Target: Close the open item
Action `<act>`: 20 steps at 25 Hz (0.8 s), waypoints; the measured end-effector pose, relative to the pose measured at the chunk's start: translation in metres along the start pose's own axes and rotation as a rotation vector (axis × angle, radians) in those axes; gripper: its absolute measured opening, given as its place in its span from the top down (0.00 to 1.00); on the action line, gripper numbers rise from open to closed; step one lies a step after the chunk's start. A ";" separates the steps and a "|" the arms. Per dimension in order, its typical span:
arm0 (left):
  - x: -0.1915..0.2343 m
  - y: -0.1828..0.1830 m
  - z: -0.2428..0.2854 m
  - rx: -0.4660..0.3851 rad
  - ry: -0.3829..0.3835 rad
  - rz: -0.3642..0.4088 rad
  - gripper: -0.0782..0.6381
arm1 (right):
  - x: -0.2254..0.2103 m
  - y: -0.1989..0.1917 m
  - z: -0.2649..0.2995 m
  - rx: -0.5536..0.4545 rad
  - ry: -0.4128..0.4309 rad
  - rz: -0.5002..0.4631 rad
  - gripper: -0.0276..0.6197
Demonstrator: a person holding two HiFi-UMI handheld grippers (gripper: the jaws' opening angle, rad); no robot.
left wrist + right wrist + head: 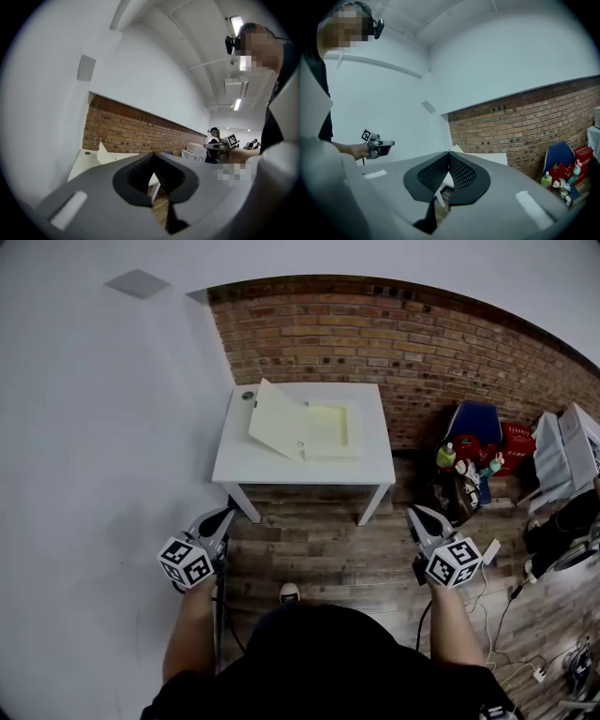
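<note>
My left claw (225, 517) is pressed together on nothing, well short of the counter (281, 467). On the counter lies the open pale box (328, 432), its lid (275, 418) tilted up. My right claw (414, 514) is likewise pressed together and empty. I judge the step in hand is the approach. Next I must reach that lid and tip it down.

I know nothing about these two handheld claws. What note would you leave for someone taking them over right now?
Left gripper: shut, empty, held low, well short of the table.
Right gripper: shut, empty, also held low and away from the table.
Things: the pale yellow flat box lies on the white square table by the brick wall. Its lid is tilted up at the box's left side.
Done: nothing; the box is untouched.
Left: step up to the table and press the lid down flat, probably with either gripper.
</note>
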State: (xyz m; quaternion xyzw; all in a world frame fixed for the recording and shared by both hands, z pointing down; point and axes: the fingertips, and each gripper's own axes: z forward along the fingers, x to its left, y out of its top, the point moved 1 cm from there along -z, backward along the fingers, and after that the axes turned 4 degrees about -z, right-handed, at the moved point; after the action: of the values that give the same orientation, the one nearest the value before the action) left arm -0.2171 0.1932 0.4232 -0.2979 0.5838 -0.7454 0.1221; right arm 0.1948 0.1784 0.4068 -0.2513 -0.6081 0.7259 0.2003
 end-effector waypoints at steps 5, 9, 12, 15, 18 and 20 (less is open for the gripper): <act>0.003 -0.001 0.007 -0.008 0.005 -0.010 0.89 | -0.004 -0.006 0.009 0.023 0.008 0.003 0.95; 0.010 -0.007 0.014 -0.014 0.003 -0.028 0.89 | -0.004 -0.007 0.016 0.038 0.016 -0.017 0.95; 0.014 -0.011 0.021 -0.014 -0.001 -0.032 0.89 | -0.010 -0.006 0.020 0.046 0.010 -0.025 0.95; 0.019 -0.011 0.028 -0.014 0.003 -0.027 0.89 | -0.021 -0.003 0.023 0.045 -0.008 -0.026 0.95; 0.026 -0.011 0.032 -0.009 0.008 -0.031 0.89 | -0.031 0.000 0.029 0.041 -0.028 -0.019 0.95; 0.033 -0.013 0.034 -0.001 0.011 -0.039 0.89 | -0.035 -0.001 0.034 0.045 -0.033 -0.019 0.95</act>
State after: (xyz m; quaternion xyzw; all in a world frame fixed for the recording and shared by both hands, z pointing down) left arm -0.2210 0.1524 0.4501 -0.3050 0.5790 -0.7489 0.1042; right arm 0.2016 0.1314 0.4161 -0.2289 -0.5971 0.7416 0.2024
